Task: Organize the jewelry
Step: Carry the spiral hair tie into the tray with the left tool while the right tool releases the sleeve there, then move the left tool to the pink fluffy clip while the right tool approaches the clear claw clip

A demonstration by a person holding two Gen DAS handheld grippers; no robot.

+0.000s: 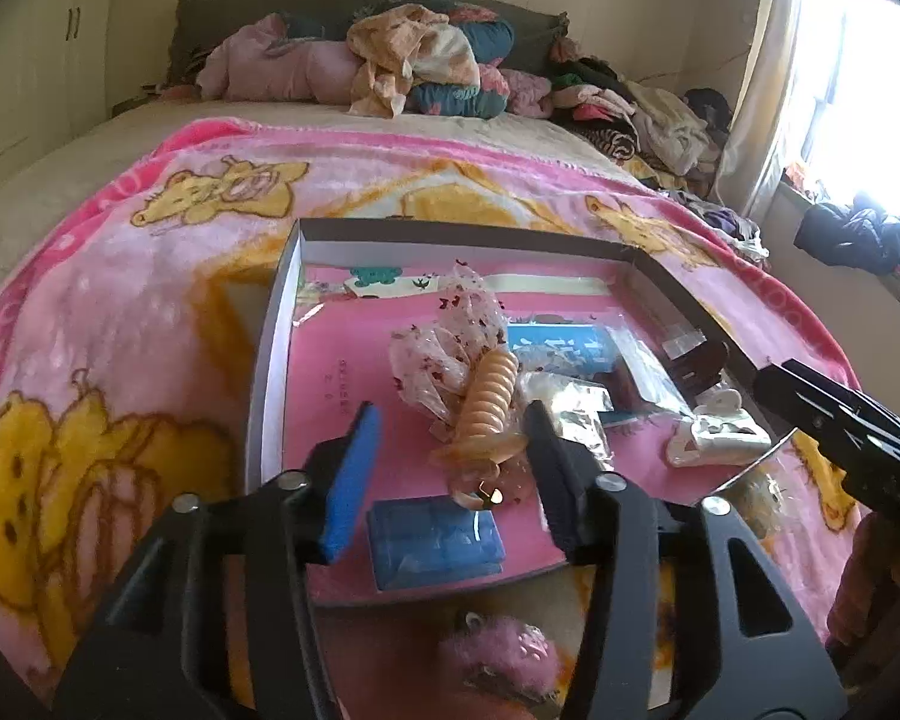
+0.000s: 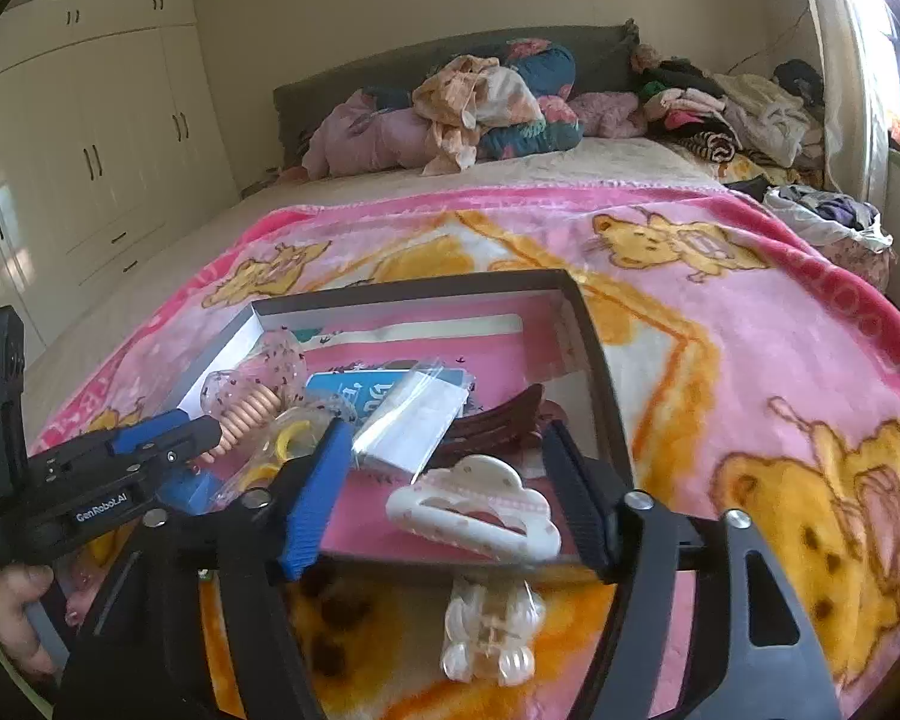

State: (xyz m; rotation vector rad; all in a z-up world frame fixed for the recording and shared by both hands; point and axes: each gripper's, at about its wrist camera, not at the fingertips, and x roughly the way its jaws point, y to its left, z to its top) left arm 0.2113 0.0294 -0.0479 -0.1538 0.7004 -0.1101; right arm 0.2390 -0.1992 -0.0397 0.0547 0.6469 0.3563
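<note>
A shallow dark-rimmed box lies on a pink bear-print blanket and holds hair and jewelry pieces. My left gripper stands open over its near part. A peach spiral band in a clear printed bag lies between the fingers, and the pads are off it. A blue case sits just below. In the right wrist view, my right gripper is open at the box's near edge. A white cloud-shaped hair clip rests between its fingers, untouched. A dark brown clip lies behind it.
Clear packets and a blue card crowd the box. A pearly clip in a bag and a pink fluffy piece lie on the blanket in front. Piled clothes sit at the headboard. A hand holds the left gripper.
</note>
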